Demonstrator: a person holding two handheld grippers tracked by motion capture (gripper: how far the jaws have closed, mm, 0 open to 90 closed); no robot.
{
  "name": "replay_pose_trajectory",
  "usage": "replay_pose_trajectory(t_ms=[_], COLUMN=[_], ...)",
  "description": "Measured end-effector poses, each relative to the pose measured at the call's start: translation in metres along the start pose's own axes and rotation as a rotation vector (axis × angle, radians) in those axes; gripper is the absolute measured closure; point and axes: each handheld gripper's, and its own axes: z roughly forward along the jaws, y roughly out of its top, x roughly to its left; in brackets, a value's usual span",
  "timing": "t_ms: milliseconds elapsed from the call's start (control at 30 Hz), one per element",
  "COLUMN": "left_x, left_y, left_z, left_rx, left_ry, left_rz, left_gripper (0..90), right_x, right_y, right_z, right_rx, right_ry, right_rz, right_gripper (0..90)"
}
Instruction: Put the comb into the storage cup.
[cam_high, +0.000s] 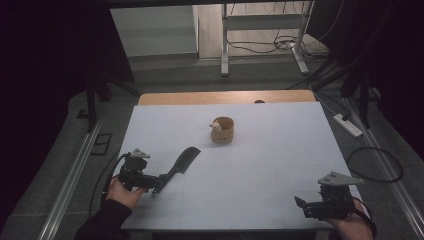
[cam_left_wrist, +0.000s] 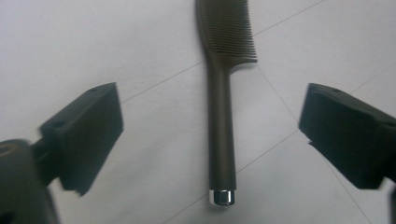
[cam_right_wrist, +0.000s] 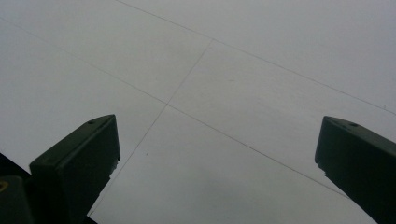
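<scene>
A dark comb (cam_high: 179, 163) with a long handle lies flat on the white table (cam_high: 260, 165), teeth end pointing away to the upper right. My left gripper (cam_high: 156, 184) is at the handle's near end, open, its jaws wide on either side of the handle. In the left gripper view the comb (cam_left_wrist: 221, 116) runs up the middle between the jaws, a silver cap at its near tip, untouched. My right gripper (cam_high: 303, 207) hovers open over bare table at the front right, nothing between its jaws (cam_right_wrist: 215, 154).
A small round wooden cup (cam_high: 223, 130) with a pale little figure at its rim stands near the table's middle, beyond the comb. The table's front edge runs just under both hands. A power strip (cam_high: 347, 125) and cables lie on the floor to the right.
</scene>
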Motion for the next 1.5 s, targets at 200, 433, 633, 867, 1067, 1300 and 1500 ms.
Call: replay_pose_trajectory(t_ms=[200,433,633,867,1067,1300,1500], left_x=[-0.005,-0.01,-0.009,-0.006,-0.005,-0.004,-0.002], left_y=[0.007,0.013,0.013,0.013,0.013,0.012,0.01], left_z=[-0.002,0.002,0.008,0.019,0.033,0.047,0.056], left_rx=[-0.01,0.003,0.007,0.03,0.062,0.109,0.144], left_ry=[-0.004,0.006,0.017,0.017,0.02,0.005,0.0], left_rz=[0.026,0.05,0.052,0.048,0.056,0.062,0.064], left_gripper=[0.0,0.0,0.0,0.0,0.0,0.0,0.0], right_x=[0.0,0.0,0.0,0.0,0.0,0.0,0.0], right_y=[0.0,0.0,0.0,0.001,0.001,0.001,0.001], right_z=[0.0,0.001,0.001,0.001,0.001,0.002,0.002], right_rx=[0.001,0.003,0.005,0.007,0.009,0.012,0.013], right_ry=[0.0,0.001,0.002,0.004,0.004,0.004,0.004], right_rz=[0.0,0.0,-0.001,-0.002,-0.002,-0.001,-0.003], right_gripper=[0.0,0.0,0.0,0.0,0.0,0.0,0.0])
